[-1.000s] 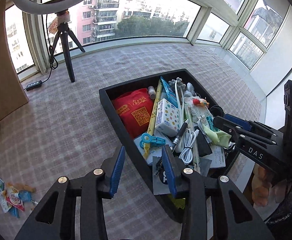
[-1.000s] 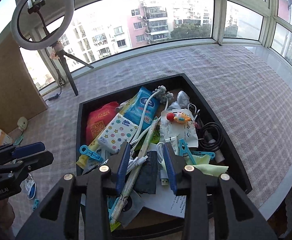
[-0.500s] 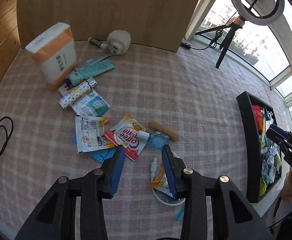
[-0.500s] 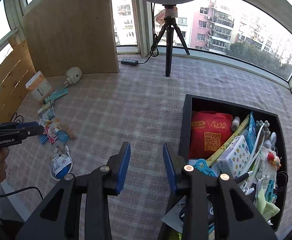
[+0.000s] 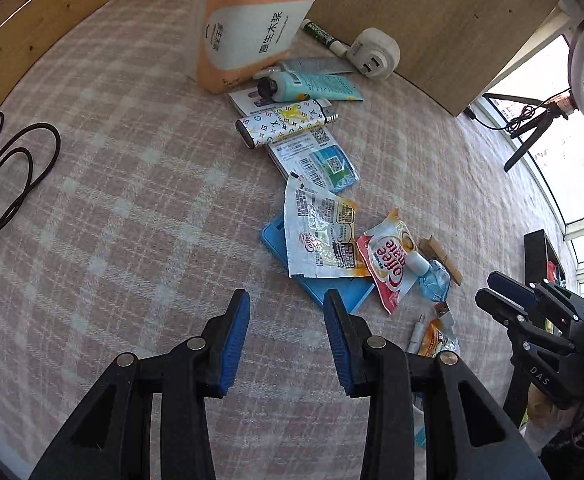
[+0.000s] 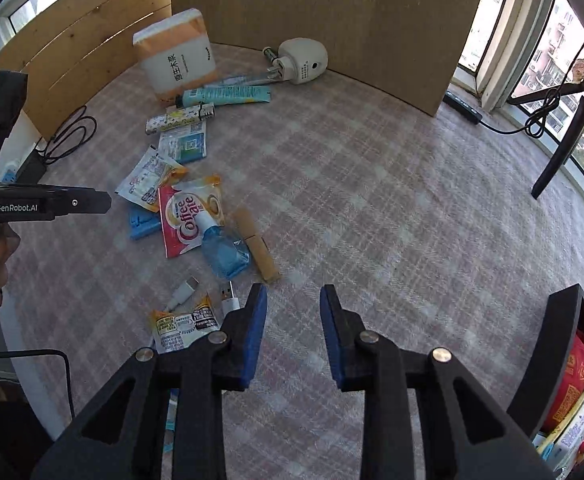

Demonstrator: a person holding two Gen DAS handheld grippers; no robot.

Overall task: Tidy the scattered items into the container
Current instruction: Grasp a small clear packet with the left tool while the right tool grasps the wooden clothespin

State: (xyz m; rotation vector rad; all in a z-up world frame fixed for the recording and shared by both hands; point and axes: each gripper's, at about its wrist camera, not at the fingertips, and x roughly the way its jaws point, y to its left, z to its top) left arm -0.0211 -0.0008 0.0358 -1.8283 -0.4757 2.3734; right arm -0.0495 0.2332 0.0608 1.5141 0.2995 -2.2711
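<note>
Left wrist: tissue pack (image 5: 248, 20) stands behind scattered sachets (image 5: 320, 232).

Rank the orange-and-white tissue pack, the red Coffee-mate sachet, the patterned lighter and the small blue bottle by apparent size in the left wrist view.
1. Orange-and-white tissue pack, clearly largest.
2. Red Coffee-mate sachet and patterned white lighter: too alike to rank, and fisheye distortion adds doubt.
3. Small blue bottle, smallest.

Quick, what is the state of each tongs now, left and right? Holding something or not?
Left tongs: open, holding nothing, above the checked cloth.
Right tongs: open but closing, nothing between the pads, holding nothing.
</note>
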